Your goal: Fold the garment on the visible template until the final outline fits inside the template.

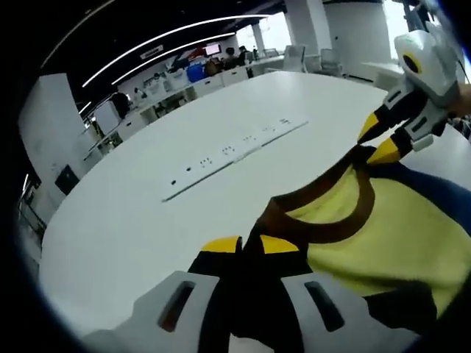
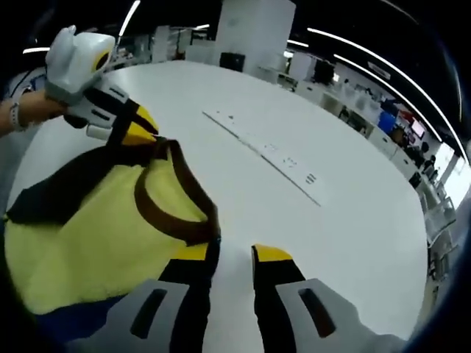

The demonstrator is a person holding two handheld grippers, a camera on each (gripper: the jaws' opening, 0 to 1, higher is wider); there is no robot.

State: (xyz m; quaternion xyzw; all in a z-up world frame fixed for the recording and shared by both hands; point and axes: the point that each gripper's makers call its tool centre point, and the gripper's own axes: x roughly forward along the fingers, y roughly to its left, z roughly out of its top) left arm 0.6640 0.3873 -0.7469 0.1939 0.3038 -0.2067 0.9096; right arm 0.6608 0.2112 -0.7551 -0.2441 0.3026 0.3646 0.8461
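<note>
We hold the yellow, brown-collared garment (image 1: 383, 228) above the white worktop (image 1: 184, 147), left tongs (image 1: 250, 244) and right tongs (image 2: 232, 254) both pinching its collar.

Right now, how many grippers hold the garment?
2. The left gripper pinches the brown collar of the garment; the right gripper grips its far shoulder edge.

You are working with two matching hand-held grippers. Your left gripper (image 1: 250, 245) is showing pale grey jaw bodies, each with a dark oblong slot, narrowing into black fingers capped with yellow tips (image 1: 222, 243). Your right gripper (image 2: 232, 254) is showing the same grey, black and yellow scheme. In the right gripper view, your wrist is wearing a pale band (image 2: 15, 115).
</note>
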